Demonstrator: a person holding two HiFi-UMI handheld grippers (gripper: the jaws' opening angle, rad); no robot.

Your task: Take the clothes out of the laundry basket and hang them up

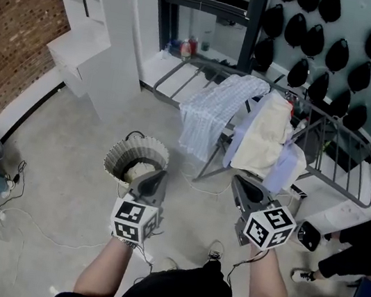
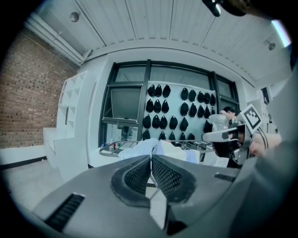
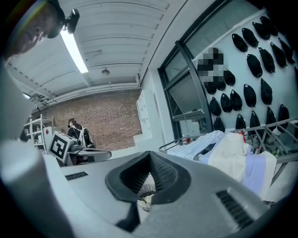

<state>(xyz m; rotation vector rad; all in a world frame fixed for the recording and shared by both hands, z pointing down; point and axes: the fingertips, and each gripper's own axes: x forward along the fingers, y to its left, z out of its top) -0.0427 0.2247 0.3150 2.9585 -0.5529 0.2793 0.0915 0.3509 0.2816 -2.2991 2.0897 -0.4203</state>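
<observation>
The white ribbed laundry basket (image 1: 136,158) stands on the concrete floor with a cream cloth (image 1: 141,171) in it. Behind it, the grey drying rack (image 1: 342,158) carries a checked shirt (image 1: 214,110), a cream garment (image 1: 265,135) and a lilac one (image 1: 285,169). My left gripper (image 1: 156,177) hovers just right of the basket, shut and empty. The right gripper (image 1: 242,186) is level with it, in front of the rack, also shut with nothing held. Shut jaws fill the left gripper view (image 2: 150,160) and the right gripper view (image 3: 150,159). The basket (image 3: 145,189) shows below the right jaws.
A white shelf unit (image 1: 86,29) stands at the back left. Bottles (image 1: 186,47) sit on the window ledge. Cables (image 1: 16,211) trail over the floor at left. A white canister (image 1: 344,213) and another person's shoe (image 1: 302,274) are at the right.
</observation>
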